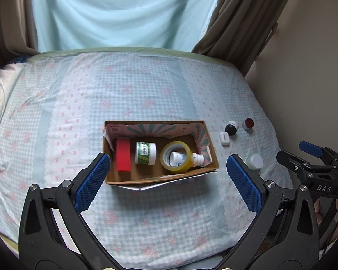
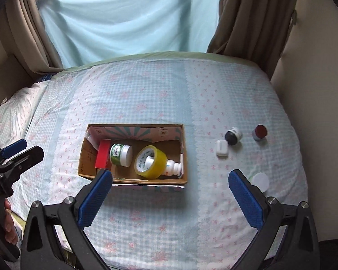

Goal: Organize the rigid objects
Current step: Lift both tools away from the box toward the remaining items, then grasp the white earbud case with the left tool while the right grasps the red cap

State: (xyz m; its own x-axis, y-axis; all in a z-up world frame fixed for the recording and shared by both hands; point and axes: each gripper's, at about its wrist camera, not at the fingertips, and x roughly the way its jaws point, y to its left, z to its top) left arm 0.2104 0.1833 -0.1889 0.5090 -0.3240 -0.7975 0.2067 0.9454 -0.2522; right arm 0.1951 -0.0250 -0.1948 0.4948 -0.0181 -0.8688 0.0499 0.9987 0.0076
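left wrist view: cardboard box (image 1: pixel 210 144) mid-bed (image 1: pixel 146 85), long axis left-right
box contents: red box (image 1: pixel 123 157), green-label jar (image 1: pixel 145 153) on its side, tape roll (image 1: pixel 175 158), white bottle (image 1: pixel 197 159) lying, cap pointing right
bed right edge: white case (image 1: pixel 224 138), black-capped jar (image 1: pixel 231 127), red-capped jar (image 1: pixel 247 123), white-lidded jar (image 1: pixel 255 161)
left gripper (image 1: pixel 169 175): spread wide, empty
right gripper (image 2: pixel 170 186): spread wide, empty

I see bed (image 2: pixel 146 94) in blue-checked sheet with pink bows. Cardboard box (image 2: pixel 133 181) sits mid-bed. Right of it, directly on sheet: white case (image 2: pixel 221 147), black-capped jar (image 2: pixel 233 136), red-capped jar (image 2: pixel 259 132); nearer, white-lidded jar (image 2: pixel 261 181). Pillow (image 2: pixel 18 112) lies far left.
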